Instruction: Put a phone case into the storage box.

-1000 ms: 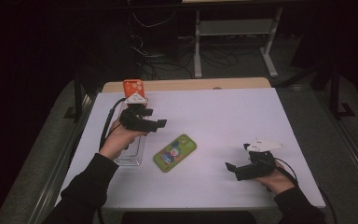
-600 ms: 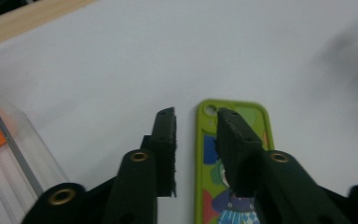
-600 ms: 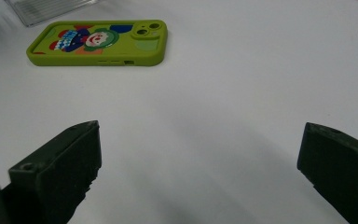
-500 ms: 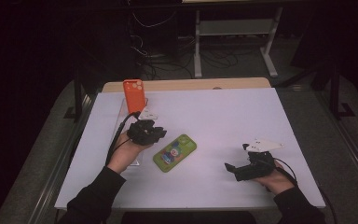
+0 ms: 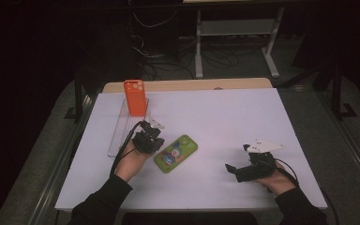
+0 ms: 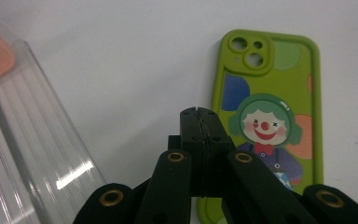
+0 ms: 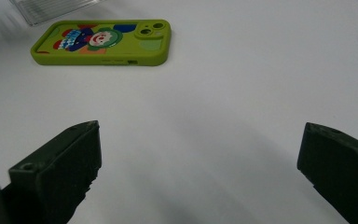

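Observation:
A green phone case with a clown picture (image 5: 176, 153) (image 6: 270, 116) (image 7: 102, 42) lies flat near the middle of the white table (image 5: 225, 117). An orange phone case (image 5: 135, 97) stands upright in a clear ribbed rack (image 5: 121, 131) (image 6: 23, 144). My left gripper (image 5: 155, 140) (image 6: 199, 112) sits low between the rack and the green case. Its jaws have just been closing and are now shut, pads together with nothing between them. My right gripper (image 5: 232, 168) (image 7: 200, 135) rests open at the table's near right, pointing towards the green case.
A wooden strip (image 5: 192, 85) runs along the table's far edge. Beyond it, in the dark, are cables and a metal stand (image 5: 234, 28). Bare white table lies between the green case and my right gripper.
My left gripper has come down and nearer, away from the orange case to the table beside the green case, and its jaws went from open to shut. The right gripper stayed put.

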`<action>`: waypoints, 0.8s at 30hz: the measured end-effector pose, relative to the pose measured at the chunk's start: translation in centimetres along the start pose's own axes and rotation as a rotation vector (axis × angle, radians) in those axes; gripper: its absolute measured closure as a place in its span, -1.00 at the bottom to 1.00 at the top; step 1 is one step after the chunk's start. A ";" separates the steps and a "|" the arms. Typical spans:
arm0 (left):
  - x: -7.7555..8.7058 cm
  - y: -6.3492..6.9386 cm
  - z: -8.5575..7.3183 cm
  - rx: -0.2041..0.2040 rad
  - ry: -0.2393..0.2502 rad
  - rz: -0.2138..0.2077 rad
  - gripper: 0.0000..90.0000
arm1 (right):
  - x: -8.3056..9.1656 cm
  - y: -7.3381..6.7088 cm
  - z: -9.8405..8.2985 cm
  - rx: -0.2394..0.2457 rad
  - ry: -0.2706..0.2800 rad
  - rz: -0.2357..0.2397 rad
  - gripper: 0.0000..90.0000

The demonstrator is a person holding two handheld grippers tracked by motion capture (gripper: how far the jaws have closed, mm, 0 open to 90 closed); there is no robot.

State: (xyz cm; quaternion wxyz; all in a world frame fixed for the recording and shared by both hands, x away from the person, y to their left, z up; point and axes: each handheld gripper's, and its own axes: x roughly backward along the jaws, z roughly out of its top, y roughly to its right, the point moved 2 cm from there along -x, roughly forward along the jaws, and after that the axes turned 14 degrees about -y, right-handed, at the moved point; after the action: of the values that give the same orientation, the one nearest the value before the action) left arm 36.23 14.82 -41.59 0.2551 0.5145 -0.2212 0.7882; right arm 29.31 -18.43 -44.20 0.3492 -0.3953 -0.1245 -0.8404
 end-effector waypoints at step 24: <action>-1.9 1.0 0.2 0.048 -0.124 0.107 1.00 | 0.0 -0.1 -0.1 0.005 -0.005 0.005 -1.00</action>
State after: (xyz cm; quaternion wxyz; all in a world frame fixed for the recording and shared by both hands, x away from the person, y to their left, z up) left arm 36.43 13.55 -43.37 0.1861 0.5558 -0.2449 0.7724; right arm 29.19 -18.37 -44.21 0.3520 -0.3967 -0.1266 -0.8383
